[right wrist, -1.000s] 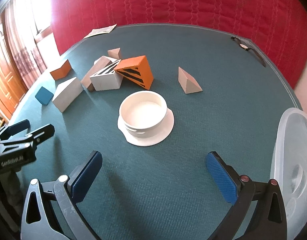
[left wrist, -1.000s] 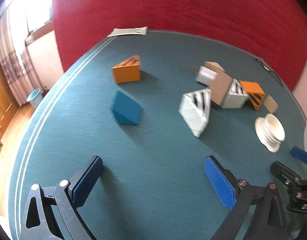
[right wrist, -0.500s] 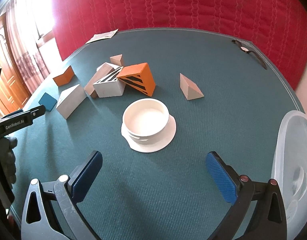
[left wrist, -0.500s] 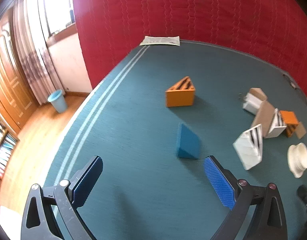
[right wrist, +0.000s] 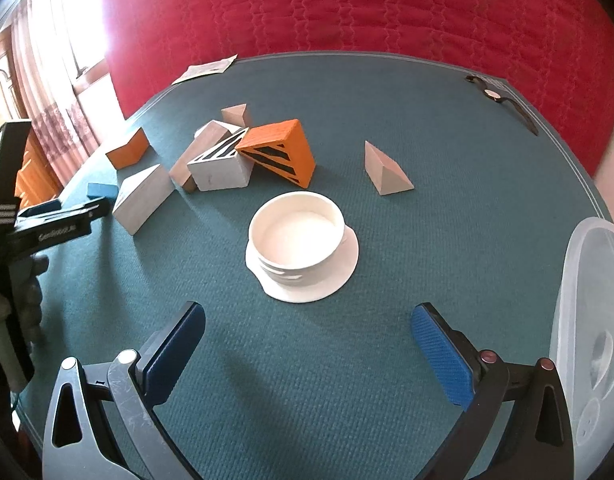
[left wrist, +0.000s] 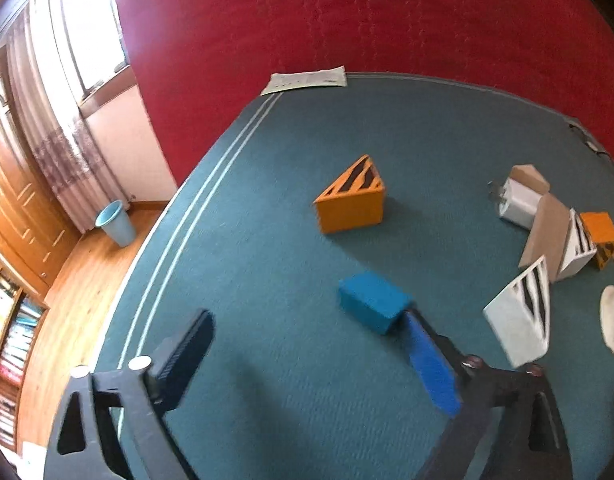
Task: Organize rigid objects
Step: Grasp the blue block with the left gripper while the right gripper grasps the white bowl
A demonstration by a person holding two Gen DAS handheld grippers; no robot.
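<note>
**Both claws spread over the green tabletop**

Left claw (left wrist: pixel 307 344) wide open, gripping nothing, its blue right pad just beside the blue block (left wrist: pixel 373 307). Right claw (right wrist: pixel 307 340) likewise open and empty, near the white bowl (right wrist: pixel 297 236). Behind the bowl, piled striped wedges (right wrist: pixel 277 152); a clear lid (right wrist: pixel 591 320) at far right.

Left gripper (right wrist: pixel 63 210) — white lettering (blurred, apparently "GenRobot.AI")
</note>
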